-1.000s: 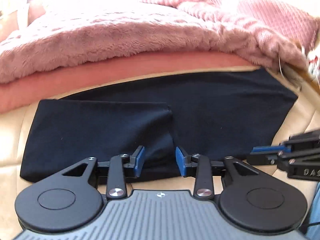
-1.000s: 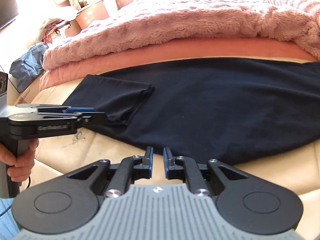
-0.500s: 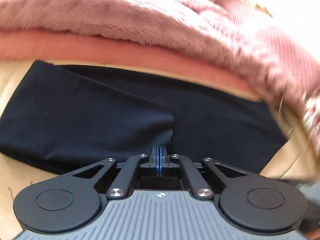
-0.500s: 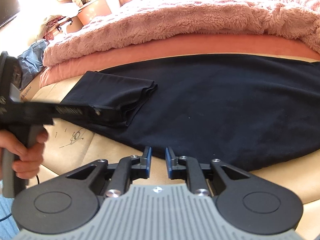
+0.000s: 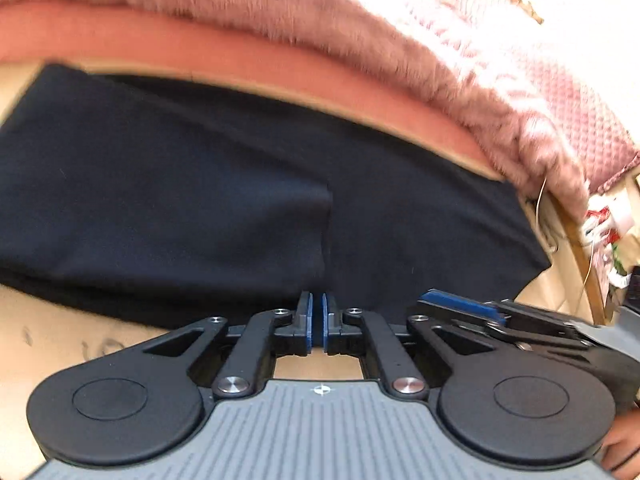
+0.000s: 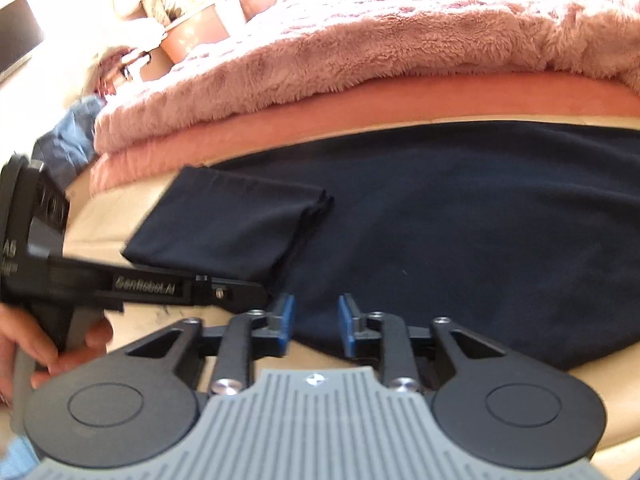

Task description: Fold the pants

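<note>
Dark navy pants (image 5: 400,216) lie flat on a beige surface (image 5: 60,336), with the left end folded over into a flap (image 5: 180,208); they also show in the right wrist view (image 6: 460,232), flap (image 6: 240,224) at left. My left gripper (image 5: 316,320) sits at the pants' near edge by the flap's corner, pads almost together with a thin gap; whether cloth is pinched I cannot tell. My right gripper (image 6: 316,324) is open at the pants' near edge, just right of the left gripper (image 6: 256,292). The right gripper's blue pad (image 5: 460,304) shows beside the left one.
A fluffy pink blanket (image 6: 360,52) on a salmon layer (image 6: 400,108) lies behind the pants. Pots and clutter (image 6: 192,28) stand at the back left, a blue bundle (image 6: 72,140) beside them. Cables and small items (image 5: 604,232) sit at the surface's right edge.
My left gripper went from open to nearly shut at the flap's corner. My right gripper moved left, close beside the left one, and opened wider at the pants' edge.
</note>
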`<act>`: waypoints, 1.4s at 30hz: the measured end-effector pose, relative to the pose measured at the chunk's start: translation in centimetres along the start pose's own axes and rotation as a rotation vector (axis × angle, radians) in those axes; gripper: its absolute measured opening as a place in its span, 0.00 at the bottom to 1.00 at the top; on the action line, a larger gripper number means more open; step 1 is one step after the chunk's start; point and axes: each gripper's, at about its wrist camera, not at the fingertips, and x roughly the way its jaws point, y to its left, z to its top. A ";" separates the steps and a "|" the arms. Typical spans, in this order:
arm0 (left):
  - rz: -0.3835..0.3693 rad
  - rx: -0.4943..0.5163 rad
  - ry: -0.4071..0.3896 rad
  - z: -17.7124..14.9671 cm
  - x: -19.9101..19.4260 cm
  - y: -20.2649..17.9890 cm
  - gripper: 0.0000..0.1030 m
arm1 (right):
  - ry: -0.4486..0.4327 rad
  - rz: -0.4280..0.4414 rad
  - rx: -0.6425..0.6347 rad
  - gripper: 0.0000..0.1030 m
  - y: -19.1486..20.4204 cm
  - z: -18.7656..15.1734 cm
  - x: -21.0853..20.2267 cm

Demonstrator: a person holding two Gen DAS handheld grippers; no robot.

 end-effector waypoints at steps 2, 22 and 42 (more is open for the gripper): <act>0.018 -0.008 -0.049 0.6 -1.3 0.6 0.03 | 0.002 0.048 0.064 0.30 -0.1 0.8 0.9; 0.241 -0.135 -0.209 0.5 -6.0 7.2 0.05 | 0.093 0.110 0.457 0.09 -1.7 4.1 9.3; 0.358 -0.183 -0.362 -0.5 -13.3 6.4 0.08 | -0.079 0.094 0.041 0.00 7.6 17.4 -4.5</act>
